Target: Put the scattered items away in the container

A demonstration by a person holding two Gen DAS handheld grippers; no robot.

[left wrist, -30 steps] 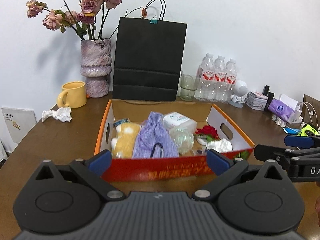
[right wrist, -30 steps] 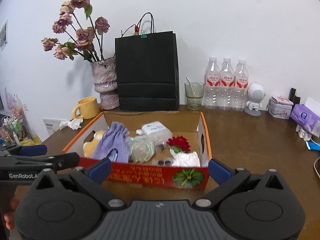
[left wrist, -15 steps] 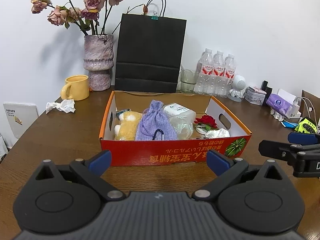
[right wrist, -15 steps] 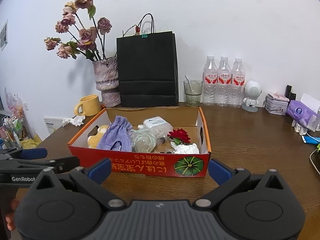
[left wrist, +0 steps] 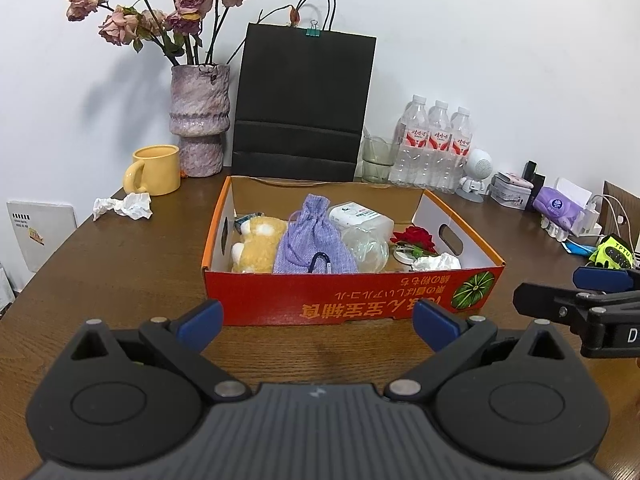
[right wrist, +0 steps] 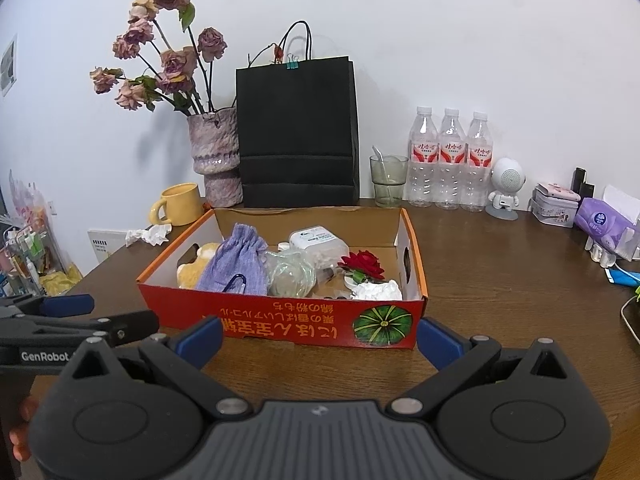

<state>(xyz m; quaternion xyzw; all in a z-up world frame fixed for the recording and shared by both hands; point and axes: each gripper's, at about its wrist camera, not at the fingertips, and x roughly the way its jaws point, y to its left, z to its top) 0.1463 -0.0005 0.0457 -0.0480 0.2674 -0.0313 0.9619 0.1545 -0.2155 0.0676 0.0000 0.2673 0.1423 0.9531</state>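
A red cardboard box [left wrist: 352, 300] [right wrist: 280, 320] sits on the brown table. It holds a yellow plush toy [left wrist: 256, 248], a purple drawstring pouch [left wrist: 314, 236] [right wrist: 238, 260], a clear plastic ball [left wrist: 366, 246], a white case [left wrist: 360, 216], a red rose [left wrist: 414, 238] [right wrist: 362, 264] and a crumpled white tissue [left wrist: 436, 262]. My left gripper [left wrist: 318, 320] is open and empty in front of the box. My right gripper [right wrist: 320, 334] is open and empty, also before the box. Each shows at the side of the other's view.
A crumpled tissue [left wrist: 124, 206] lies left of the box by a yellow mug [left wrist: 154, 170]. Behind stand a vase [left wrist: 200, 120], a black paper bag [left wrist: 300, 108], a glass [left wrist: 376, 158] and three bottles [left wrist: 434, 148]. Clutter fills the right edge [left wrist: 560, 204].
Both grippers have drawn back from the box and risen, so the box looks smaller and farther away. Both stayed open and empty.
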